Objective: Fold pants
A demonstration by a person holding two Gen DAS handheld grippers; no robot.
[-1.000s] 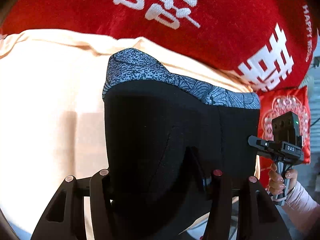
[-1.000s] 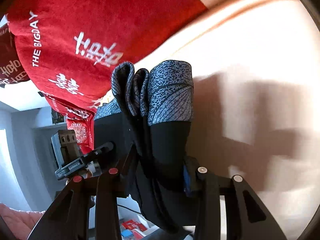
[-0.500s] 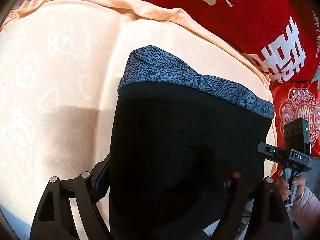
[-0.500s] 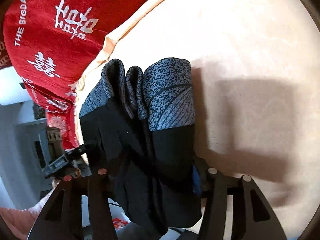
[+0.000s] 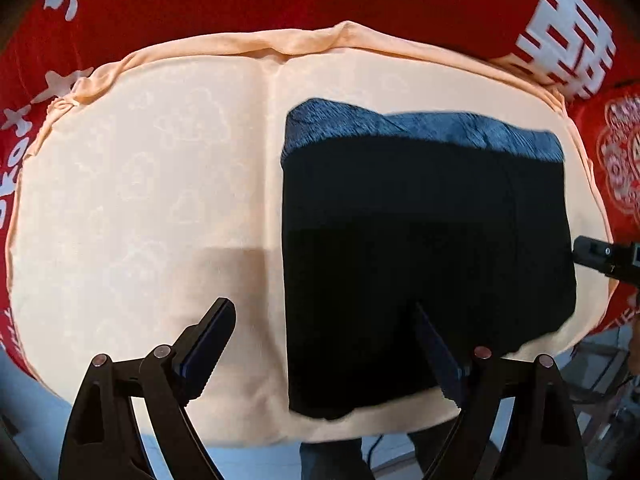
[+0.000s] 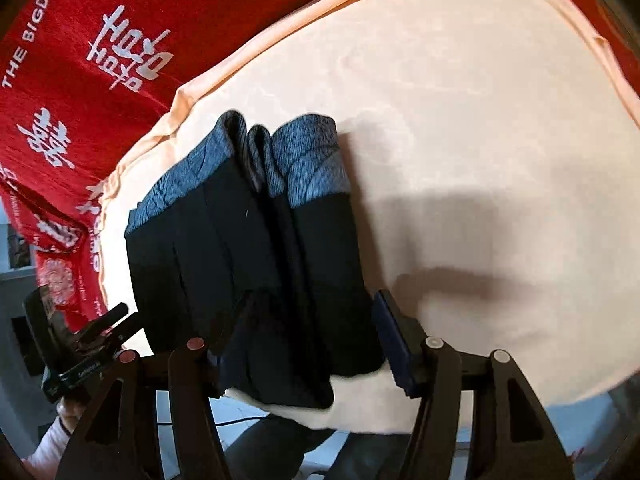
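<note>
Folded black fabric pants with a blue-grey patterned waistband (image 5: 424,240) lie flat on a pale peach cloth-covered cushion (image 5: 140,200), on its right half as the left wrist camera sees it, waistband toward the far edge. A red blanket printed with white characters (image 5: 200,4) lies beyond the cushion's far edge.

In the left wrist view, the black two-finger left gripper (image 5: 324,330) has its jaws spread wide. Its left finger sits over bare cushion and its right finger over the near part of the pants, gripping nothing. In the right wrist view, the black two-finger right gripper (image 6: 310,320) is also spread wide, its fingers on either side of the near end of the pants; whether the pads touch the fabric is hard to make out.

The waistband is blurred. The other gripper is cut off at the right edge of the left view.

Half a second ago both grippers were clamped on the pants and held them up off the cushion. Since then both have let go and the pants have settled onto it
</note>
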